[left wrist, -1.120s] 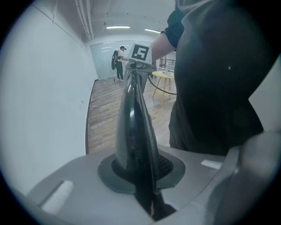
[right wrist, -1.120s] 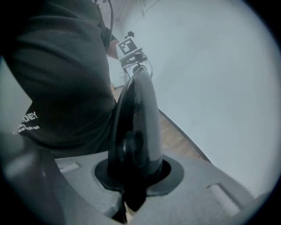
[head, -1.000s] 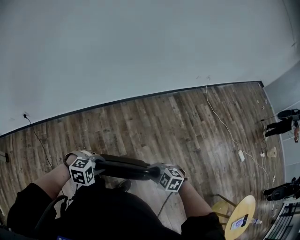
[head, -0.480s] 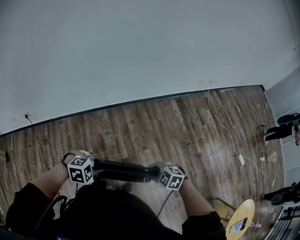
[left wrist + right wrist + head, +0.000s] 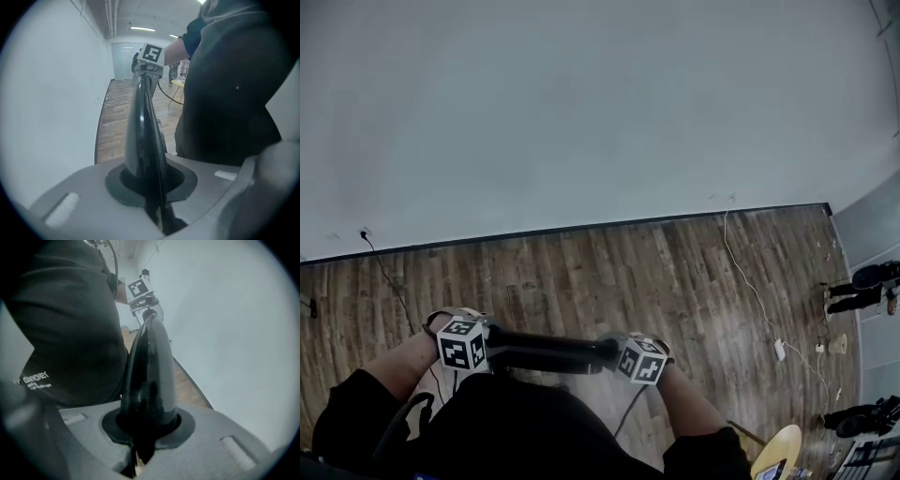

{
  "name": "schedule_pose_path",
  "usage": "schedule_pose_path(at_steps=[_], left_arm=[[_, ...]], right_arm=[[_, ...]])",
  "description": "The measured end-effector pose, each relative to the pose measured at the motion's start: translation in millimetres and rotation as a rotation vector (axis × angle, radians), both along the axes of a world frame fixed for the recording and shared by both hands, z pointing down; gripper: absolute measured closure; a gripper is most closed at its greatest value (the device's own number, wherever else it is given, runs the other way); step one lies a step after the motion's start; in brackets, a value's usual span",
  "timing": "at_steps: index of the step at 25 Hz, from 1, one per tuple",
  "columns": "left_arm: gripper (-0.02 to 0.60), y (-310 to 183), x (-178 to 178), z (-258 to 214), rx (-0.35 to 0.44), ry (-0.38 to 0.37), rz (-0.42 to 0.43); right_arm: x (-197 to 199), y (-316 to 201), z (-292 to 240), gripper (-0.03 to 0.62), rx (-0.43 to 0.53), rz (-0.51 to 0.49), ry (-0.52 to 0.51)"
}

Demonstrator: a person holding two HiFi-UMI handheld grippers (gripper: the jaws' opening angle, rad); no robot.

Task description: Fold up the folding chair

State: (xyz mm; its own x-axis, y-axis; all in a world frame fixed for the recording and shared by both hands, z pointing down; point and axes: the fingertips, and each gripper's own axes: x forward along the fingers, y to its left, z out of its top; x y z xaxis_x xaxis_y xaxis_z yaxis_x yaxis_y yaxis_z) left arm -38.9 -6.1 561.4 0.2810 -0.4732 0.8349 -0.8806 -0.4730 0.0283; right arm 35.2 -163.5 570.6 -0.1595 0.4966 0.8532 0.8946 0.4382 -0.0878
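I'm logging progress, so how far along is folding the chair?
Done: the left gripper and right gripper are both shut on the chair's top bar, one at each end. In hand: the bar is held in front of the person's body. Left: seat and legs are hidden, so folding can't be confirmed.

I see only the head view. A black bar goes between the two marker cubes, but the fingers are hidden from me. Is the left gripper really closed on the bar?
Observer: Yes. In the left gripper view, the left gripper is shut on the black bar; its fingers press the bar from both sides.
Operator: And the right gripper, please?
Observer: The right gripper view shows the right gripper shut on the other end of the same bar.
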Motion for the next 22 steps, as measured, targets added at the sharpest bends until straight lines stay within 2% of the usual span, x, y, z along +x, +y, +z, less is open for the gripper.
schedule_pose_path(at_steps=[13,18,22], left_arm=[[0.534,42,-125,-16,0.015,-0.057,-0.102],[0.534,44,-169,-13,-0.018,-0.069,-0.184],[0.534,45,-200,-10,-0.047,-0.06,-0.281]], right_arm=[[-143,35,-13,0.545,0.031,-0.099,-0.053],[-200,33,-7,0.545,0.012,-0.181,-0.065],[-246,32,-2,0.545,-0.002,-0.272,-0.061]])
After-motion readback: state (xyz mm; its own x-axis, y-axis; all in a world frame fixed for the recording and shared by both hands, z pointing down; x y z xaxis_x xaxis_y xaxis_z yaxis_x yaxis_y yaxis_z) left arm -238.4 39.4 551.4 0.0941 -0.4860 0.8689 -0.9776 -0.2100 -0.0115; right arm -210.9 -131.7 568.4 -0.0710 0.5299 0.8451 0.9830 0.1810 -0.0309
